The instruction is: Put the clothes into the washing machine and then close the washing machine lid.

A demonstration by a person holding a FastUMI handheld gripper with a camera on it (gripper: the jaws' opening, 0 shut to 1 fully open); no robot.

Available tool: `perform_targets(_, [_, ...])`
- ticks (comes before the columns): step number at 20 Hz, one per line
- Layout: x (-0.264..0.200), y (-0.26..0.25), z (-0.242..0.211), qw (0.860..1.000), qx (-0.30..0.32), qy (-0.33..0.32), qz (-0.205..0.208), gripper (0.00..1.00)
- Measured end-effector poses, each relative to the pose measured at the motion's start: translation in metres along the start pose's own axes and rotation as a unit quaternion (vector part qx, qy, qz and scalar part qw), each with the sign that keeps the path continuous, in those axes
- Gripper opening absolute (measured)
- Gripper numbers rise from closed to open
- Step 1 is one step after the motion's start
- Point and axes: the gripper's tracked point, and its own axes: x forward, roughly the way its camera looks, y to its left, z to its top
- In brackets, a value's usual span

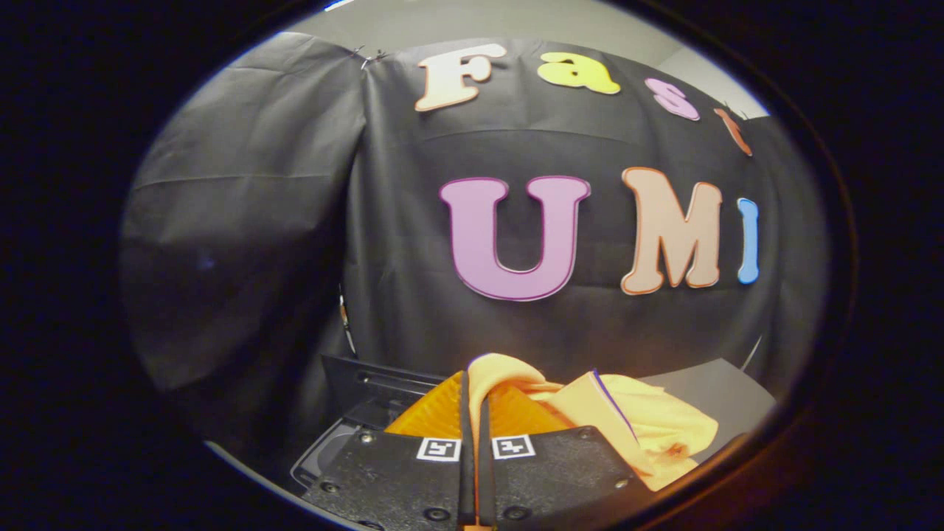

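Between the fingers of the gripper (476,402) a fold of the orange cloth (634,424) is pinched, the rest draped off to the right above the dark washing machine (354,413) lying low on the left. With so little cloth caught, I judge it may slip free, or trail over the rim and foul the lid.
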Motion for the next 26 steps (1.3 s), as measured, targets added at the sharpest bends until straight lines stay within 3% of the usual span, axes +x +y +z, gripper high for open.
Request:
perform_targets(4, [0.021, 0.056, -0.011, 0.999, -0.004, 0.012, 0.041, 0.02])
perform_targets(11, [0.054, 0.108, -0.044, 0.996, -0.019, 0.043, 0.076, 0.01])
perform_targets(14, [0.068, 0.112, -0.076, 0.994, -0.029, 0.074, 0.077, 0.02])
perform_targets(18, [0.082, 0.111, -0.106, 0.992, 0.043, 0.09, 0.081, 0.02])
perform_targets(22, [0.087, 0.099, -0.124, 0.992, 0.023, 0.11, 0.052, 0.03])
perform_targets(26, [0.089, 0.09, -0.144, 0.989, -0.002, 0.14, 0.041, 0.51])
